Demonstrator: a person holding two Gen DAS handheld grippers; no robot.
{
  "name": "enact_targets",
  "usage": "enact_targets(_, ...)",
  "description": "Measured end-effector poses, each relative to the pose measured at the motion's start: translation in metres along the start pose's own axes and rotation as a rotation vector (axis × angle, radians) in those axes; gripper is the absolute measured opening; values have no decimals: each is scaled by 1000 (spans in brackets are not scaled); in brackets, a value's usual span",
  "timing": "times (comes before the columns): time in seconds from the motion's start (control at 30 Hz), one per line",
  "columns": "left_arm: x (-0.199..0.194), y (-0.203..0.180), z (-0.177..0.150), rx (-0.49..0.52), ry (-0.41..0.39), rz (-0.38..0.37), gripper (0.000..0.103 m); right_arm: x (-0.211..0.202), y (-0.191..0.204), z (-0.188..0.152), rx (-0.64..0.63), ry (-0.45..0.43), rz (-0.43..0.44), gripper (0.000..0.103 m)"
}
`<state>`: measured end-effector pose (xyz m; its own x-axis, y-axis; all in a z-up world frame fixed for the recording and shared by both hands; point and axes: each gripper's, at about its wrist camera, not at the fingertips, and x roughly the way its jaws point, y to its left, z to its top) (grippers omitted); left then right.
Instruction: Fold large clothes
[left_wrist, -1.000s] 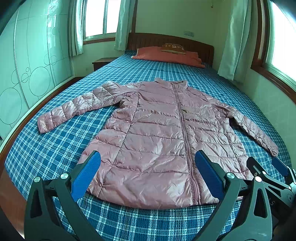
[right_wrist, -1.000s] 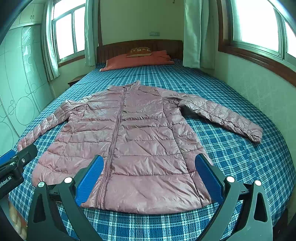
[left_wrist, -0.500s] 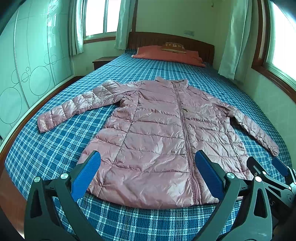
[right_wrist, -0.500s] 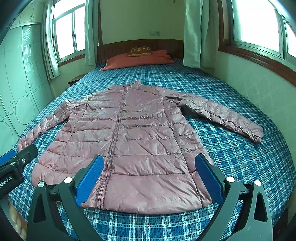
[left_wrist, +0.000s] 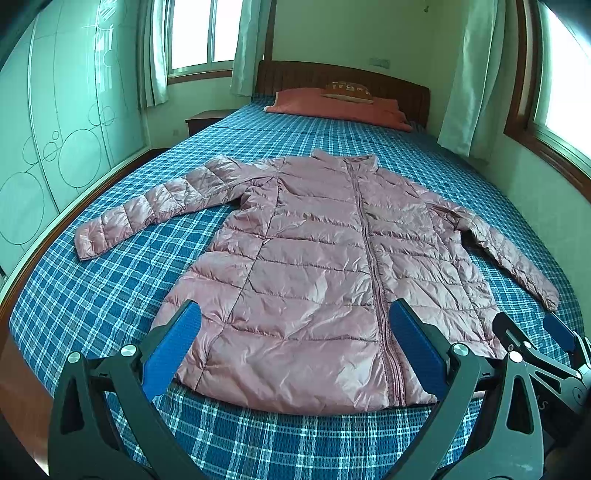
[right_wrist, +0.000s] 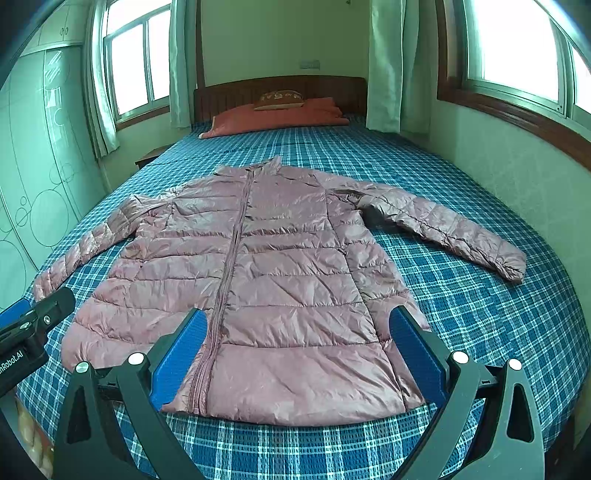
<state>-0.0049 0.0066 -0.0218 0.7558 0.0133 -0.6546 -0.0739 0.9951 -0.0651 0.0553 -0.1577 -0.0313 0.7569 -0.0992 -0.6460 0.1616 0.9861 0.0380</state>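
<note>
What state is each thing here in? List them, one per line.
Pink down jacket: spread flat on the bed, front up, zipped shut, both sleeves out, unfolded.
Left gripper: fingers open, holding nothing.
Right gripper: fingers open, holding nothing.
Curtains: drawn aside.
Orange pillow: lying at the headboard.

A bed with a blue checked bedsheet (left_wrist: 110, 295) fills the room ahead of the tool. At its far end stands a dark wooden headboard (left_wrist: 343, 79), with an orange pillow (left_wrist: 340, 109) before it and a small brown cushion (right_wrist: 280, 100) on top. To the left is a pale green wardrobe (left_wrist: 55, 147) with circle patterns and a low nightstand (left_wrist: 205, 120). Daylight comes through windows (right_wrist: 136, 62) with green curtains (right_wrist: 386, 66) on the far left and on the right wall.
</note>
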Motion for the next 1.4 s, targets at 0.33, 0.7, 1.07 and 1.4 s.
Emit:
enact_targets(0.33, 49, 26, 8, -93, 102, 34, 101, 28, -20, 0, 61, 50, 2, 98)
enact_targets(0.7, 130, 67, 27, -236, 183, 181, 101, 85, -93, 18, 241, 98, -16, 98)
enact_targets(1.07, 174, 93, 27, -283, 240, 302, 101, 125, -220, 27, 523, 79, -97, 68)
enact_targets(1.4, 195, 108, 11, -295, 290, 385, 101, 145, -345, -7, 898, 42, -96, 64)
